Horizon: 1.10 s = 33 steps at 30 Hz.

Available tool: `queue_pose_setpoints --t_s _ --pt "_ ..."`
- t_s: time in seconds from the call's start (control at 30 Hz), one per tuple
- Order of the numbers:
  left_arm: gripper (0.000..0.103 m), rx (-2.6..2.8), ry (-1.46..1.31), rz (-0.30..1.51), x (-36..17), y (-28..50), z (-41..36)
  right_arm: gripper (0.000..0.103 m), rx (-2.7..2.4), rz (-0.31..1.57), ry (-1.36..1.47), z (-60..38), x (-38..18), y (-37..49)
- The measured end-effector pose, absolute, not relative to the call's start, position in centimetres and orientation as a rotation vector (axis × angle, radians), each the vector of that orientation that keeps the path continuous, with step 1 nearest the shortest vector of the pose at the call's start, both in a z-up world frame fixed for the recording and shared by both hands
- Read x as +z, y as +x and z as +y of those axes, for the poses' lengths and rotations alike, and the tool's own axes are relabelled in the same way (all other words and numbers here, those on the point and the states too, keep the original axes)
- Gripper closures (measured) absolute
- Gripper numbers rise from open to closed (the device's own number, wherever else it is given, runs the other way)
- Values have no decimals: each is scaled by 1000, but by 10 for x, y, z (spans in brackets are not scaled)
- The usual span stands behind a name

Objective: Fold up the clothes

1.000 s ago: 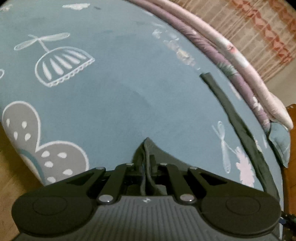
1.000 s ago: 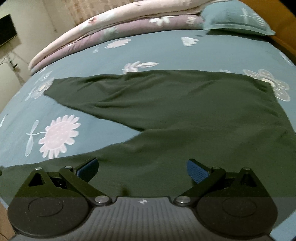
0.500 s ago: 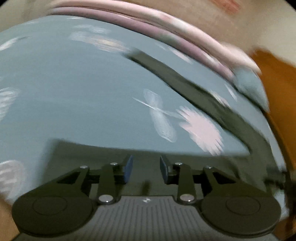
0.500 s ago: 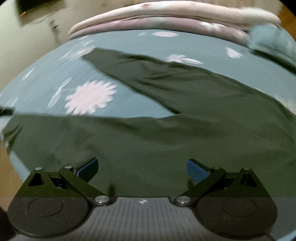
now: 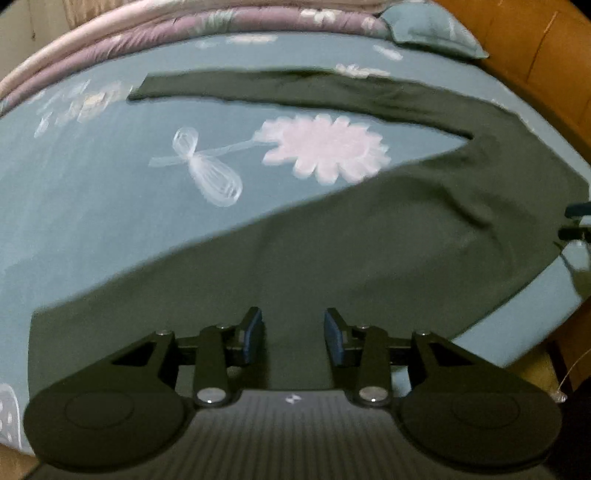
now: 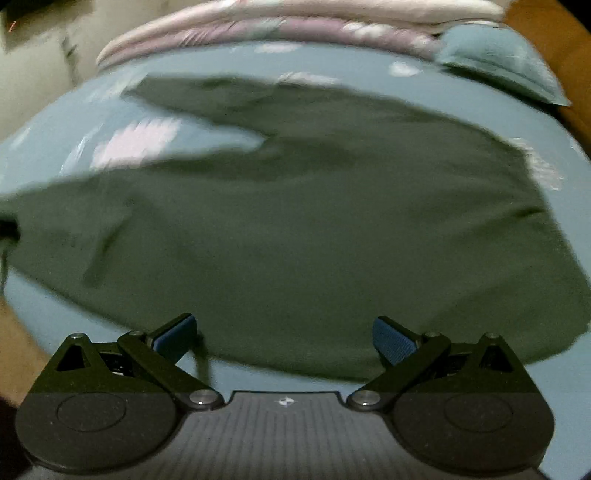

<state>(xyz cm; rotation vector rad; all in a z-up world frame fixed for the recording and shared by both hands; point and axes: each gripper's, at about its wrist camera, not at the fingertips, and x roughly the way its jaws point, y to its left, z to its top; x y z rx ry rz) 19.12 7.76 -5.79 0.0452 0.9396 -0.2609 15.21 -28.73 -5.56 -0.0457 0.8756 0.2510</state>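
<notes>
Dark green garment (image 5: pixel 369 258) fills frame centre on floral bedsheet (image 5: pixel 92 184); left gripper (image 5: pixel 293 334) narrowly parted, right gripper (image 6: pixel 284 338) spread wide; no legible writing.

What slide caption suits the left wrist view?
Open left tool above dark green garment spread on a floral blue bedsheet.

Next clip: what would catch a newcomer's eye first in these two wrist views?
A dark green garment spreads flat across most of the blue flowered bedsheet, one long sleeve reaching toward the rolled pink and purple quilts at the far edge. A big pink flower print shows between sleeve and body. Both the left gripper and right gripper are open, holding nothing.
</notes>
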Motion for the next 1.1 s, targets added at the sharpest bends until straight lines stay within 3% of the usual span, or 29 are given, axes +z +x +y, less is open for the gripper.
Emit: queue_pose_setpoints --t_s 0.13,0.27,0.5,0.83,1.1 --pt "62 -334 60 902 -51 208 43 0 107 807 -10 -323 -53 163" --pt "60 -316 76 968 -63 209 25 0 29 867 5 -357 -73 156" --pt "57 -371 132 947 -43 213 -5 0 128 894 312 -390 -60 115" --pt "55 -535 146 934 -41 231 -72 0 185 758 695 -430 -74 131" --pt "49 -393 38 1042 -60 245 -57 0 98 768 606 -437 -56 122"
